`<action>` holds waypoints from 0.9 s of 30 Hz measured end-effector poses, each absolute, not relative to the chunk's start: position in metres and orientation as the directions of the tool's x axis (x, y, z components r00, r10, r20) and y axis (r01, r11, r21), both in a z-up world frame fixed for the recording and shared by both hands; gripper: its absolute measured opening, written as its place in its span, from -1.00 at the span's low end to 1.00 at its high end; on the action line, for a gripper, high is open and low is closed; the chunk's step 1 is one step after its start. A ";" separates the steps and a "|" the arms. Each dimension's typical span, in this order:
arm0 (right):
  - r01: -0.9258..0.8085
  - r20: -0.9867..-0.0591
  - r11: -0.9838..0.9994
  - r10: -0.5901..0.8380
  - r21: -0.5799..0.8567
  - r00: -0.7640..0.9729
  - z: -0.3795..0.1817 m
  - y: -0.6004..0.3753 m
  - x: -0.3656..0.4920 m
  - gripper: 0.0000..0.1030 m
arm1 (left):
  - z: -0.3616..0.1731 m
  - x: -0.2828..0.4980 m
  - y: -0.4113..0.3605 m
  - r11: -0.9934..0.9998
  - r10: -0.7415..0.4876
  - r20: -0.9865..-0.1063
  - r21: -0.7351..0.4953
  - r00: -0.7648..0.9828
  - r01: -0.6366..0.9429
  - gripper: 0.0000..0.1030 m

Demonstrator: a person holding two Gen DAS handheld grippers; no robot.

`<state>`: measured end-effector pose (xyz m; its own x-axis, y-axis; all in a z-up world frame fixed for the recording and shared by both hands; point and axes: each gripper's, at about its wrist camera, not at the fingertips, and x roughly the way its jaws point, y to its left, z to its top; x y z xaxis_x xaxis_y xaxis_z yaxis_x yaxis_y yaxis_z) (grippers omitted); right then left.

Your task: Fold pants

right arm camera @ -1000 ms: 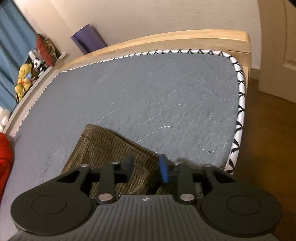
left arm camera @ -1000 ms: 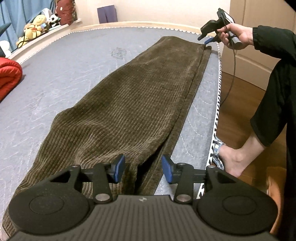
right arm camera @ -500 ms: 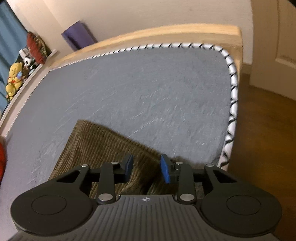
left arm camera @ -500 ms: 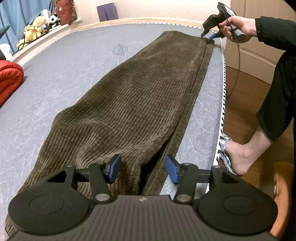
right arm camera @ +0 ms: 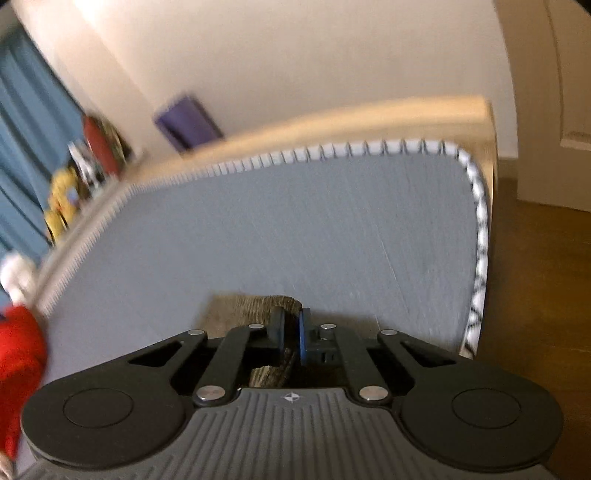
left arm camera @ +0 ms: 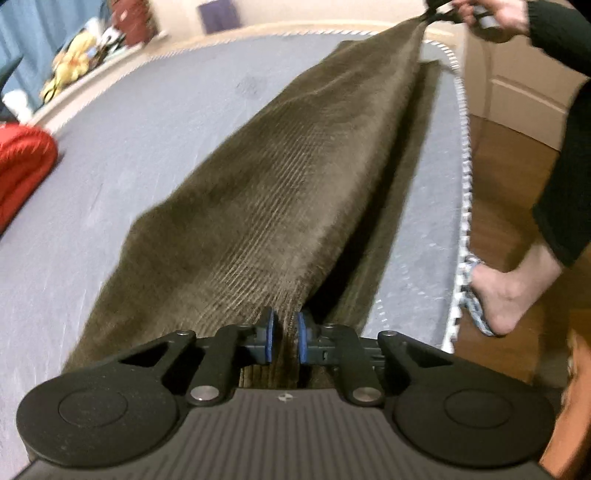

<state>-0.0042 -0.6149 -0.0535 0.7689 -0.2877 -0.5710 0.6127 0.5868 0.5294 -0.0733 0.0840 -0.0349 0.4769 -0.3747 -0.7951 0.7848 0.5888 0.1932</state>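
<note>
Brown corduroy pants lie lengthwise along the right side of a grey mattress. My left gripper is shut on the near end of the top layer's right edge. My right gripper is shut on the far end of the pants; in the left wrist view it shows at the top right, lifting the same edge. The fabric edge is pulled taut and raised between both grippers, with a lower layer still flat beneath. The frames are motion-blurred.
The mattress's right edge runs close beside the pants, with wooden floor and the person's foot beyond. A red blanket lies at the left. Stuffed toys sit on a ledge. A wooden bed frame and a door are beyond.
Both grippers have shut on the pants' right edge. They have lifted it, so the top layer now rises taut off the mattress.
</note>
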 end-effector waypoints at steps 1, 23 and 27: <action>0.640 -0.584 0.584 -0.318 0.500 0.747 -0.053 -0.616 -0.006 -0.87 | -0.033 -0.076 0.085 0.575 -0.388 -0.802 0.174 0.454 0.799 -0.74; 0.451 -0.555 0.810 -0.194 0.374 0.809 -0.030 -0.530 0.062 -0.24 | -0.060 -0.089 0.266 0.762 -0.156 -0.914 0.131 0.376 0.634 -0.43; 0.441 -0.564 0.809 -0.171 0.388 0.808 -0.031 -0.530 0.069 -0.17 | -0.029 -0.093 0.277 0.837 -0.220 -0.831 0.108 0.511 0.536 -0.40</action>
<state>0.0691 -0.5300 -0.0306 0.8082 -0.1707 -0.5636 0.4412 0.8094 0.3875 -0.0928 0.2771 -0.0288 0.5110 -0.2204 -0.8308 0.5364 0.8370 0.1079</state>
